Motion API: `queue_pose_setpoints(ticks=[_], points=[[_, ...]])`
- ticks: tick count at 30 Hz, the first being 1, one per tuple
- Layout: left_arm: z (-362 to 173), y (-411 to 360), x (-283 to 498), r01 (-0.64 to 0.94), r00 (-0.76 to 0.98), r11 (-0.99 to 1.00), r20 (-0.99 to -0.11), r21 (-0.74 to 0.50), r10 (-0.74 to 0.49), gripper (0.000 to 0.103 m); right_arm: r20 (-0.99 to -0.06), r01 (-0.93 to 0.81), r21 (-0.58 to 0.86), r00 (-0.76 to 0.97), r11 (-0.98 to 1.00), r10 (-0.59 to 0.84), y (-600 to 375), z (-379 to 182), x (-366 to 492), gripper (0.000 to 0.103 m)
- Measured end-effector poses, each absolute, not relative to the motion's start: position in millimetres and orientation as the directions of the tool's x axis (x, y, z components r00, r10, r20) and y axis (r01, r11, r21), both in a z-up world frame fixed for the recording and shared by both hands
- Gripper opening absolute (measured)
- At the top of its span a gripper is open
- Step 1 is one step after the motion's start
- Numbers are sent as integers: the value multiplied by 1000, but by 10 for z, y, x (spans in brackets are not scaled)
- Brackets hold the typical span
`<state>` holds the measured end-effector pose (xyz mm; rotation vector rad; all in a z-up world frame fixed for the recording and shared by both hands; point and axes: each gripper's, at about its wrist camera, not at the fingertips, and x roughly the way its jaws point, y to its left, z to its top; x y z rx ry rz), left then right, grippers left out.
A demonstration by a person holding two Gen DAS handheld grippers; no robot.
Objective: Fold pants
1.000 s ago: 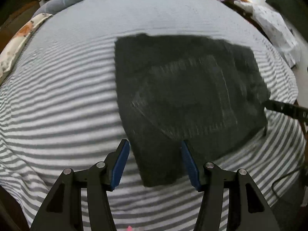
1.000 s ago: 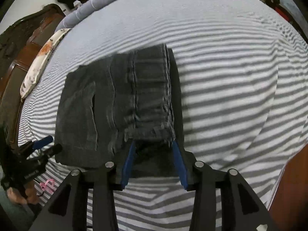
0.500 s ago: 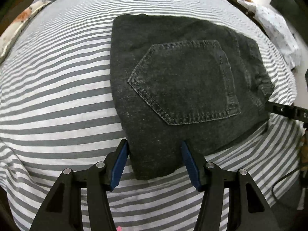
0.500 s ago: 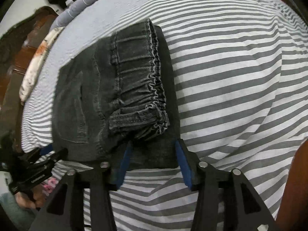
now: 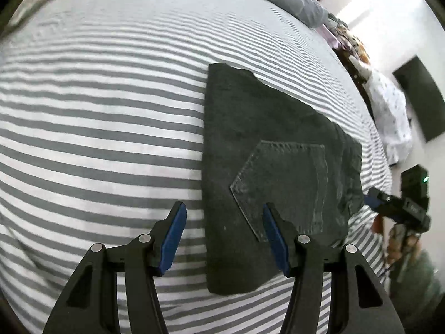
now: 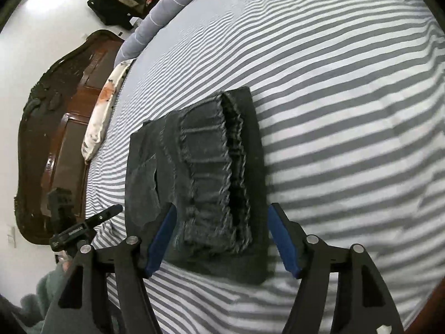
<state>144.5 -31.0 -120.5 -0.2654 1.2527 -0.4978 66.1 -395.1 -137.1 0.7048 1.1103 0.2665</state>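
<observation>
Soft daylight, fisheye warp, blurred edges

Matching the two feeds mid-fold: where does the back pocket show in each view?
Left wrist: back pocket lies right of centre on the folded pants, just beyond the right fingertip.
Right wrist: pocket only edge-on, on the pants' left part.
Shared landmark: the gathered waistband.

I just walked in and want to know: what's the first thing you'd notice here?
The dark folded pants jump out first, lying in the middle of a grey-and-white striped bedsheet. In the left wrist view a stitched back pocket faces up, while the right wrist view shows the ruffled elastic waistband. The left gripper and right gripper, both with blue pads, are open just above the pants.
</observation>
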Motion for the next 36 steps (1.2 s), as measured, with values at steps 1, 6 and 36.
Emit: queue_pose_setpoints(ticks=[1, 6, 36], points=[[-1242, -303, 1484, 202, 211, 854, -830, -479, -516, 58, -717, 140, 651, 436, 746, 544, -3985, -1409, 704, 65], [-1352, -300, 1605, 177, 169, 822, -806, -541, -567, 58, -693, 160, 690, 427, 706, 580, -4141, -1560, 845, 65], [-1403, -342, 1763, 212, 176, 760, -741, -614, -647, 43, -559, 67, 817, 339, 573, 757, -3928, -1824, 1242, 46]])
